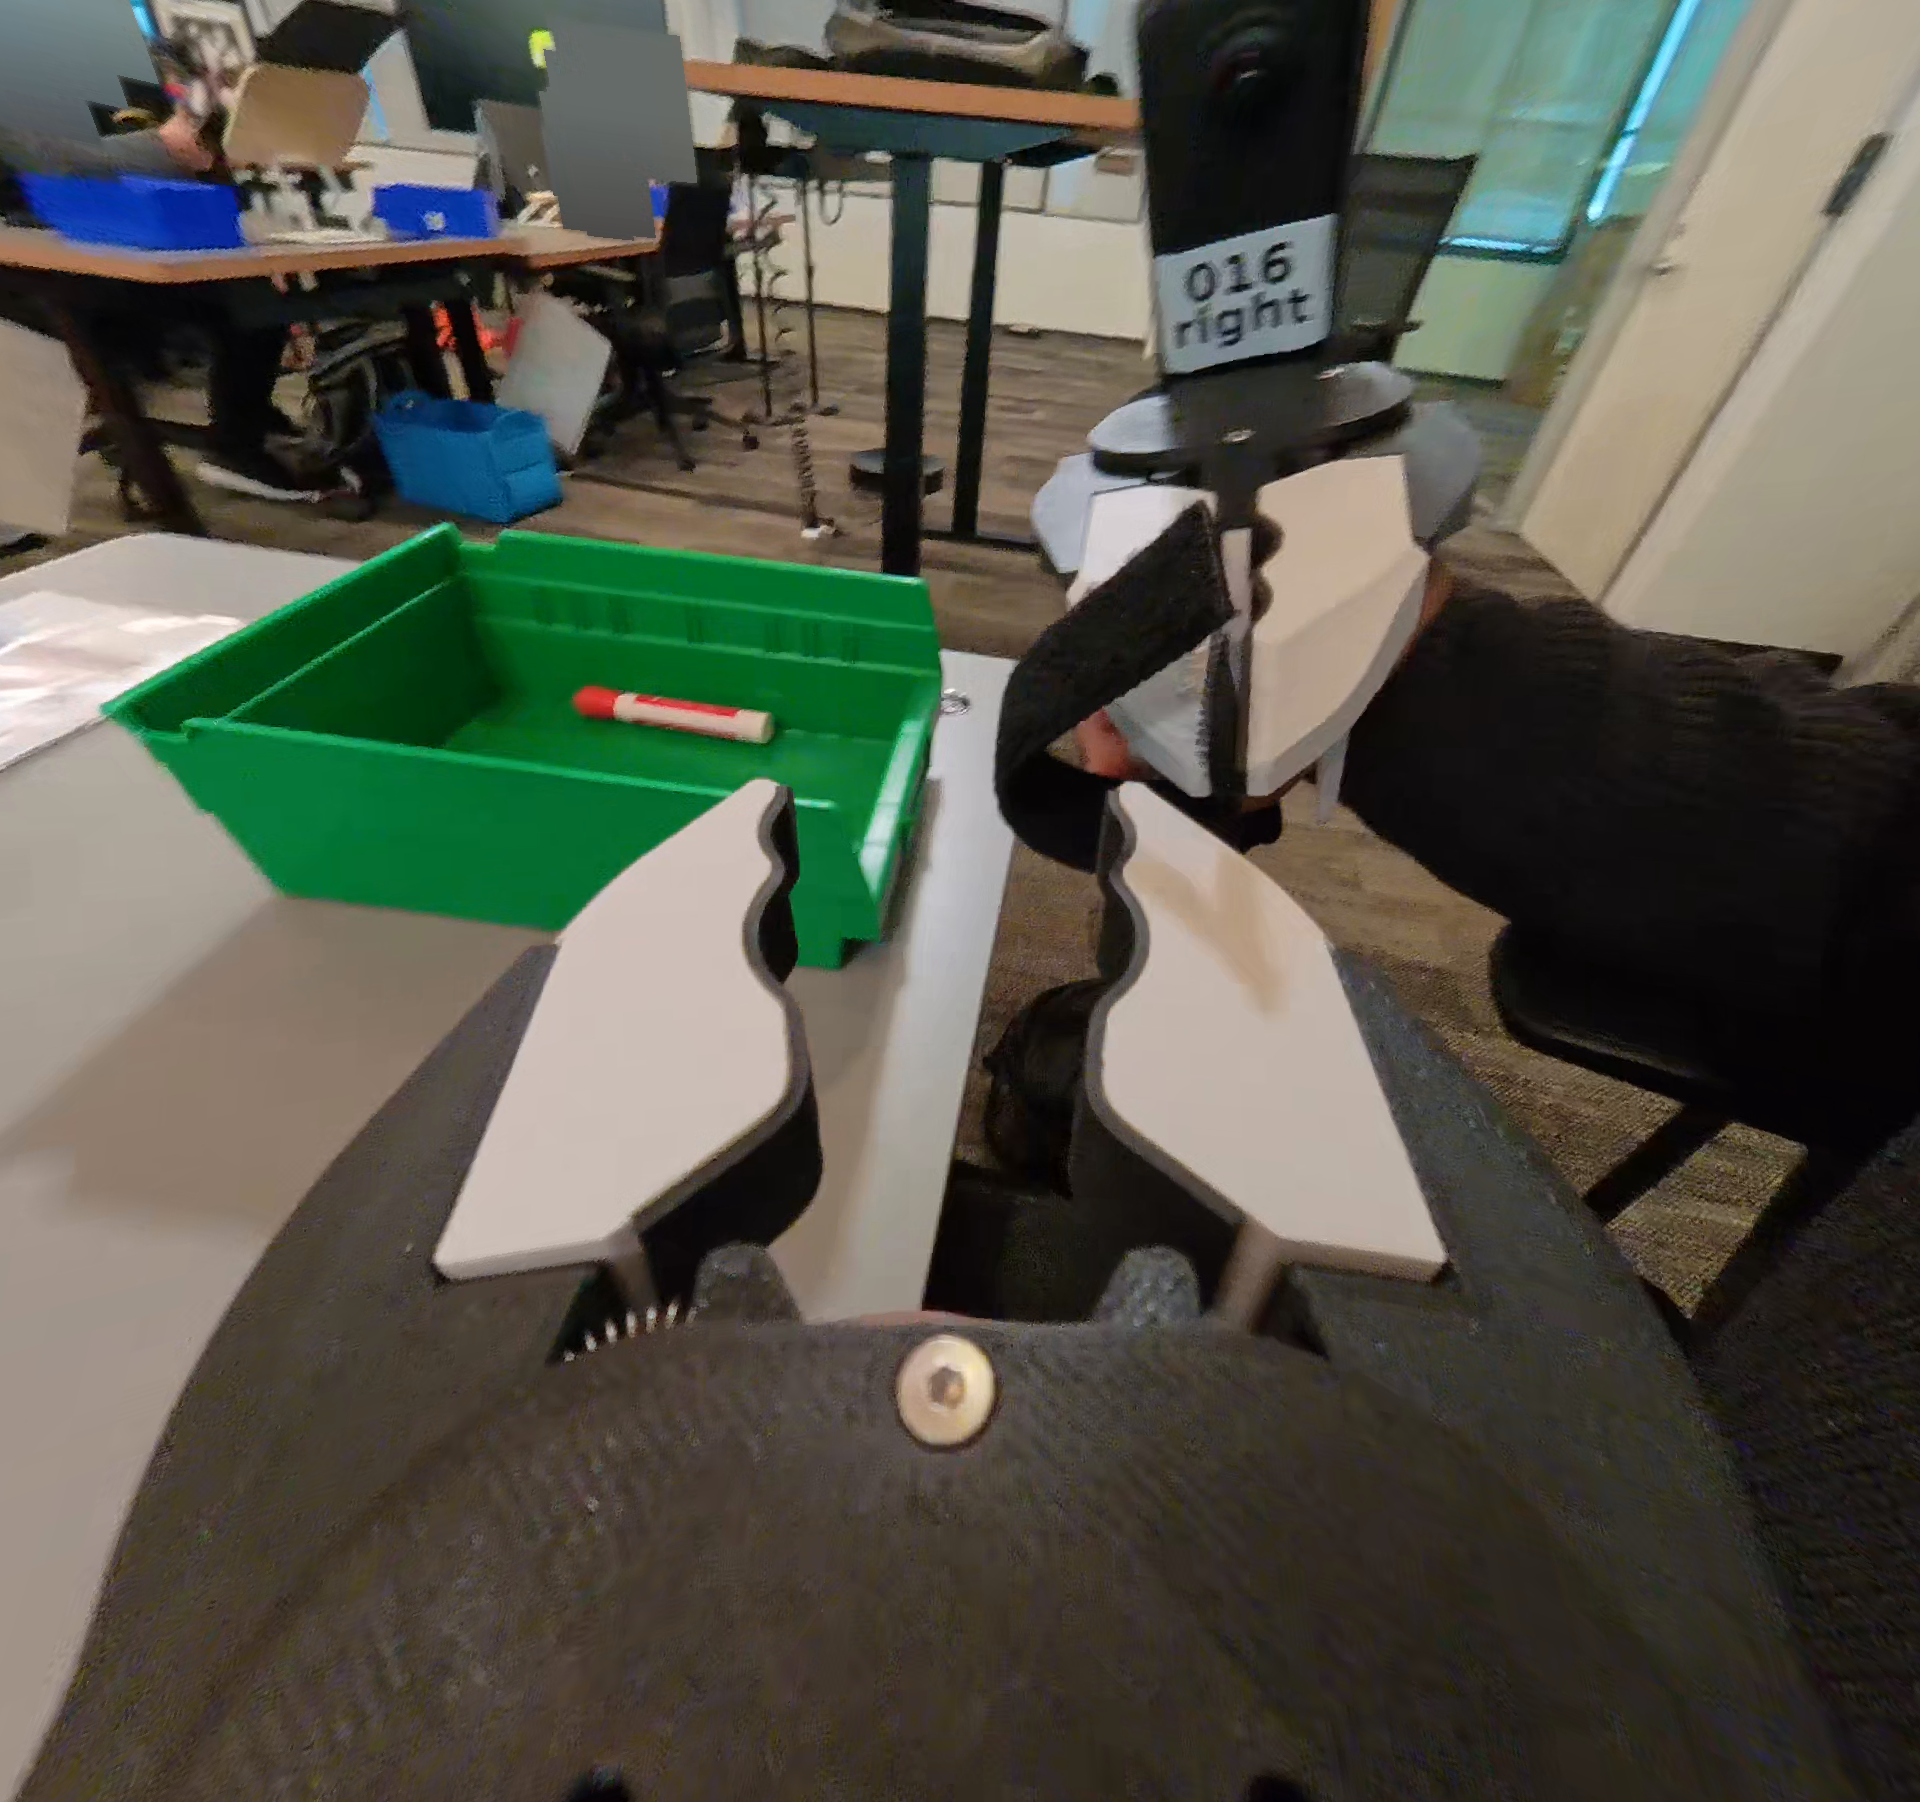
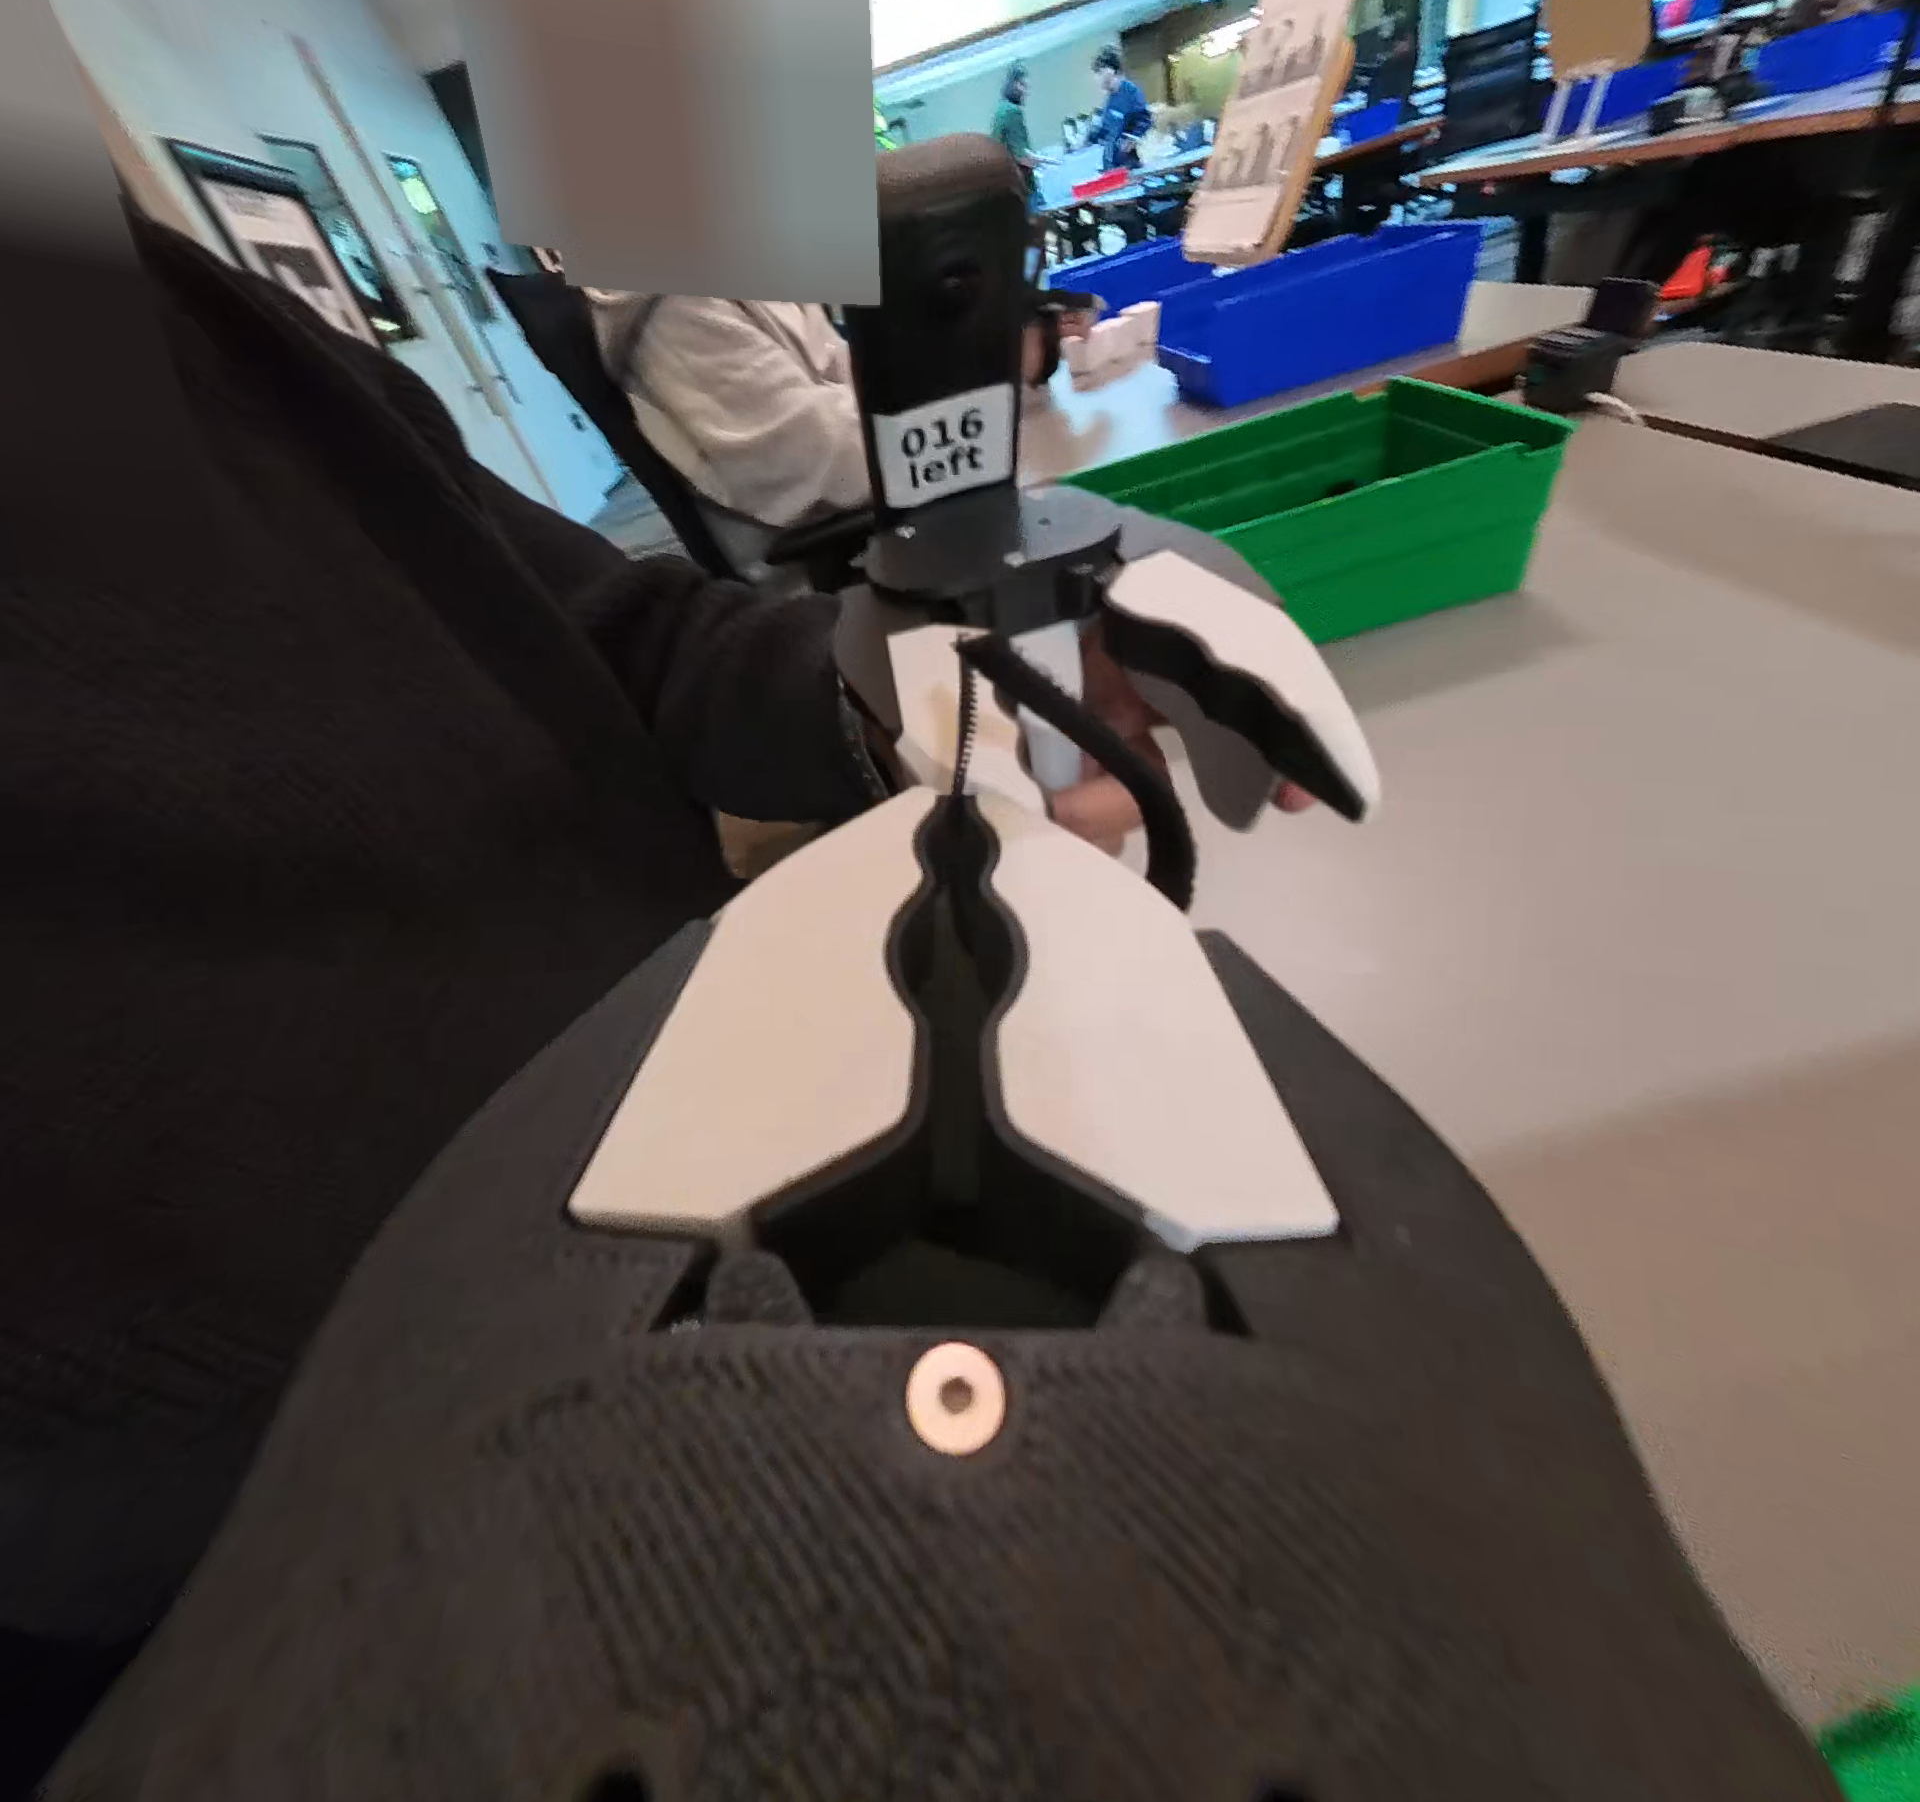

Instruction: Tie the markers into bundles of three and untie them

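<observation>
Two tongs near a green bin

Left tongs (image 1: pixel 945 869) apart, empty; right tongs (image 2: pixel 951 822) together on a black strap (image 2: pixel 961 713); marker (image 1: pixel 673 714) lies crosswise in bin (image 1: pixel 520 817), ahead-left.

We note a light grey bench (image 1: pixel 208 973) carrying a green bin (image 1: pixel 540 817) near its edge and white paper (image 1: pixel 73 661) at its far left.
</observation>
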